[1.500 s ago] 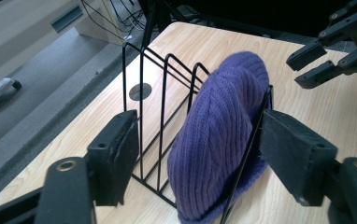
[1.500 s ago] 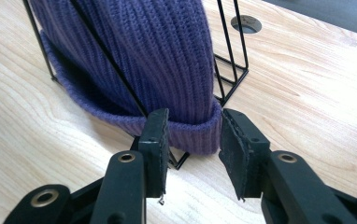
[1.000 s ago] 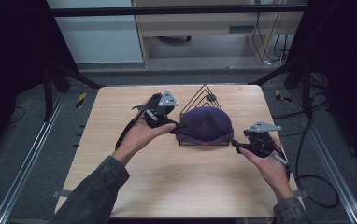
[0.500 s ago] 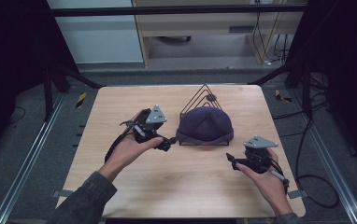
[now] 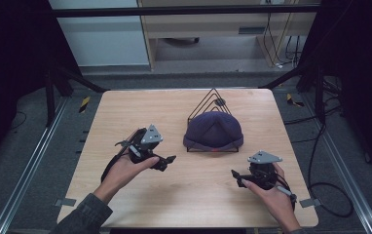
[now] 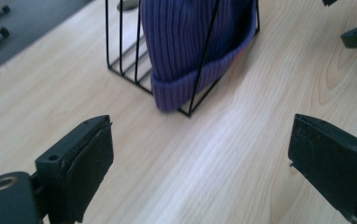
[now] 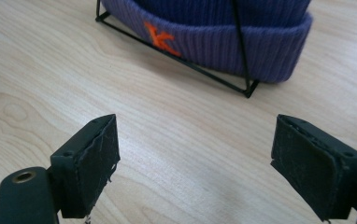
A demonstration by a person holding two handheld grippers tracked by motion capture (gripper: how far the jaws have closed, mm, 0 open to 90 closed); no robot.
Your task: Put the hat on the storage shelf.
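your left gripper [image 5: 170, 159] and right gripper [image 5: 234, 173] gape empty; the right's jaws just widened. the beanie [image 5: 213, 130] sits on its wire stand [image 5: 208, 100] mid-table, so the step looks finished: pull back to the near edge.

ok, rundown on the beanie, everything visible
The beanie is dark purple rib-knit with a folded cuff and an orange embroidered mark on the cuff. It is draped over a black wire rack, crown toward the rack's peak, with the cuff down on the table at the rack's base. Wires of the rack cross its front and side. Nothing else touches it; both grippers are apart from it.
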